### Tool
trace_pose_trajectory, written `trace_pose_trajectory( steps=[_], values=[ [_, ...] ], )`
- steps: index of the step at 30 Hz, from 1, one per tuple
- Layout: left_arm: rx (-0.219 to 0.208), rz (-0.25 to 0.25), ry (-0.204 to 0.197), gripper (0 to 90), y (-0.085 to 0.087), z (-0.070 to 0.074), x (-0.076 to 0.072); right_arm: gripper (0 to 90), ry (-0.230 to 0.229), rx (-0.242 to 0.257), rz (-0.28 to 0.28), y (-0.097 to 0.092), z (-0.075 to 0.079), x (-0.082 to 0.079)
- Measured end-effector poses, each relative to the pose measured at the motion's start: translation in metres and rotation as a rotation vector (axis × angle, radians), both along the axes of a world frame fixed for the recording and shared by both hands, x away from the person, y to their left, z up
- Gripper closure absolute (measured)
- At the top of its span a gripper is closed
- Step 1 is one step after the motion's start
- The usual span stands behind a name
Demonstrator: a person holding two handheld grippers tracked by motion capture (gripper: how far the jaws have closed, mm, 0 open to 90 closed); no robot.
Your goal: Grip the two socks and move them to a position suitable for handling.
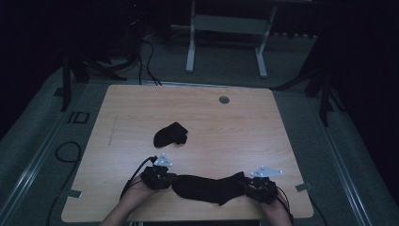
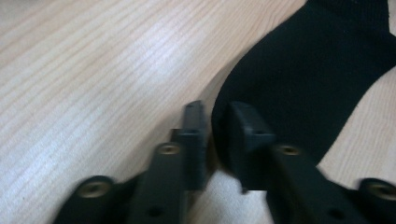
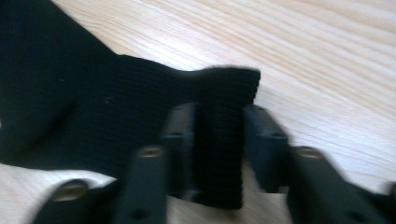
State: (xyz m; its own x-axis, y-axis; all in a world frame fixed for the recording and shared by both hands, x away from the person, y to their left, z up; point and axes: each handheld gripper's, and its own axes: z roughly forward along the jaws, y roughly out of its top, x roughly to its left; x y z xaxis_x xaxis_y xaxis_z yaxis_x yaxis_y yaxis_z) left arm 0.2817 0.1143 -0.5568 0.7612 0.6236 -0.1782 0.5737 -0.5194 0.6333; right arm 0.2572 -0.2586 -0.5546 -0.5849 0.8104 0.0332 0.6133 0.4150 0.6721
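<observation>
- Black jaws of the left gripper (image 2: 215,128) rise at the bottom of the left gripper view, standing slightly apart with the rounded end of the sock (image 2: 308,84) at the gap; the pads do not look pressed on it.
- Jaws of the right gripper (image 3: 219,135) stand apart too, with a raised fold of the sock's ribbed cuff (image 3: 219,107) between them; a gap shows beside each pad, so the cloth is not pinched.
- Sock (image 1: 209,187): black, fine ribbed knit, long, lying stretched out flat between the two grippers, its toe end at the left gripper (image 1: 157,176) and its cuff end at the right gripper (image 1: 259,187).
- Its outline is bent: a bulge points toward the person near the middle, and the cuff edge by the right gripper is straight and slightly lifted.
- Both grippers sit low at the table's (image 1: 226,122) near edge, each with a grey plate on top and a cable trailing back.
- A person's forearms come in behind the grippers from the near edge.
- Beyond the left gripper, well apart from the stretched sock, a second sock (image 1: 170,135) lies bunched up, also black.
- Farther off past both grippers, a small round grommet (image 1: 224,100) sits in the light wood table top near its far edge.
</observation>
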Motion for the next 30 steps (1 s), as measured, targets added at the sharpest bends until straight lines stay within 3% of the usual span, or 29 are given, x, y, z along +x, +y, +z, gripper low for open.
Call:
trace_pose_trajectory(
  steps=[1, 2, 4, 5, 6, 7, 11, 14, 16, 17, 21, 25, 27, 28, 30],
  values=[
    [0.000, -0.003, -0.004, 68.8, 0.000, 0.000, -0.001, 50.7, -0.013, -0.008, -0.001, -0.001, 0.001, -0.001],
    [-0.001, -0.003, -0.011, 58.9, 0.000, 0.002, -0.002, 44.8, -0.034, -0.005, -0.017, -0.004, 0.006, -0.002],
    [0.004, 0.003, -0.020, 54.9, 0.000, 0.002, -0.003, 44.8, -0.034, -0.005, -0.017, -0.004, 0.006, -0.002],
    [0.001, 0.019, -0.044, 54.9, 0.001, 0.006, -0.008, 41.8, -0.042, -0.006, -0.020, -0.005, 0.008, -0.003],
    [-0.003, 0.024, -0.055, 42.8, 0.002, 0.008, -0.010, 33.3, -0.072, 0.008, -0.011, -0.006, 0.020, -0.002],
    [-0.008, 0.029, -0.067, 40.6, 0.004, 0.010, -0.013, 30.9, -0.082, 0.011, -0.004, -0.005, 0.023, -0.001],
    [0.002, 0.067, -0.152, 40.4, 0.014, 0.016, -0.024, 28.3, -0.115, 0.019, 0.046, 0.007, 0.036, 0.009],
    [-0.013, 0.100, -0.188, 40.4, 0.025, 0.017, -0.031, 30.0, -0.124, 0.031, 0.072, 0.015, 0.043, 0.016],
    [-0.020, 0.109, -0.185, 40.4, 0.029, 0.016, -0.032, 30.9, -0.131, 0.036, 0.093, 0.021, 0.048, 0.022],
    [-0.046, 0.128, -0.190, 40.4, 0.037, 0.014, -0.034, 30.9, -0.138, 0.034, 0.111, 0.026, 0.052, 0.027],
    [-0.054, 0.178, -0.175, 41.2, 0.052, 0.007, -0.035, 33.4, -0.170, 0.027, 0.181, 0.056, 0.069, 0.048],
    [-0.055, 0.205, -0.169, 41.2, 0.061, 0.004, -0.034, 34.9, -0.158, 0.030, 0.240, 0.087, 0.074, 0.068],
    [-0.053, 0.216, -0.180, 41.2, 0.062, 0.004, -0.034, 34.9, -0.156, 0.006, 0.273, 0.111, 0.075, 0.082],
    [-0.058, 0.217, -0.181, 41.2, 0.062, 0.003, -0.034, 34.9, -0.156, 0.006, 0.273, 0.111, 0.075, 0.082],
    [-0.053, 0.221, -0.191, 41.2, 0.062, 0.003, -0.035, 35.1, -0.146, 0.005, 0.291, 0.130, 0.075, 0.095]
  ],
)
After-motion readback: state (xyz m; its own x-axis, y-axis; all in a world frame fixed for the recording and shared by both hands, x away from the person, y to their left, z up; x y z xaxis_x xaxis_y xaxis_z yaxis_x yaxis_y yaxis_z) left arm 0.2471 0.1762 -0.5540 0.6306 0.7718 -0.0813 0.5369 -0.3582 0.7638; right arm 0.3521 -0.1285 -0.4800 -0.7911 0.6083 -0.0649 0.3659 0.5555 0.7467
